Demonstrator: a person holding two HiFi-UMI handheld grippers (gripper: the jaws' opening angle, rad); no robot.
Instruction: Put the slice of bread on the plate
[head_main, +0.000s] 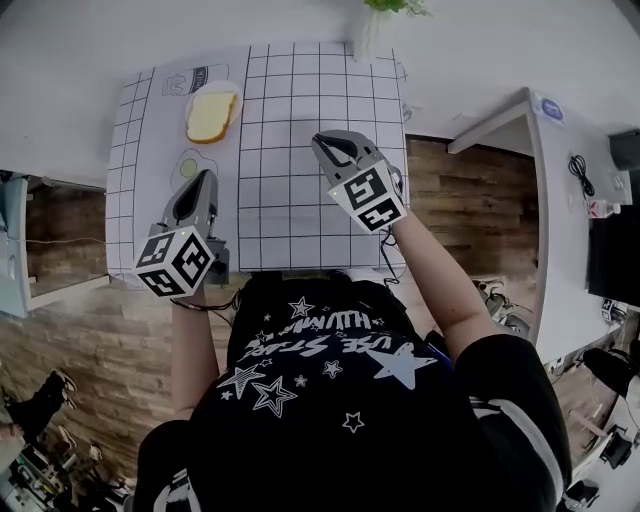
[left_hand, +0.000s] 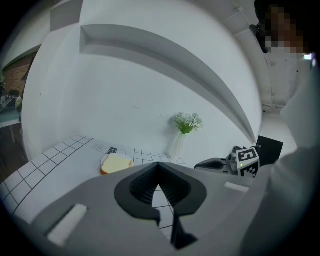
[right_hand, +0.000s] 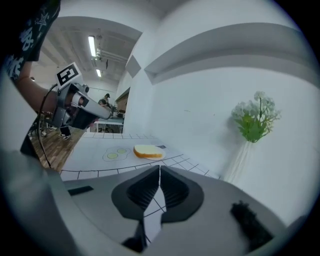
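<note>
A slice of bread (head_main: 212, 115) lies on a white plate (head_main: 215, 84) at the far left of the gridded mat (head_main: 300, 150). My left gripper (head_main: 203, 176) hovers near the table's front left, short of the plate, and its jaws are shut with nothing between them. In the left gripper view the bread (left_hand: 116, 163) lies ahead and a little to the left. My right gripper (head_main: 320, 140) is over the middle of the mat, to the right of the bread, also shut and empty. From the right gripper view the bread (right_hand: 148, 151) sits ahead, well apart from the jaws.
A fried-egg drawing (head_main: 188, 165) is printed on the mat just in front of the plate. A vase of green flowers (head_main: 372, 25) stands at the back edge by the wall. A white counter (head_main: 500, 125) lies to the right across a gap of wooden floor.
</note>
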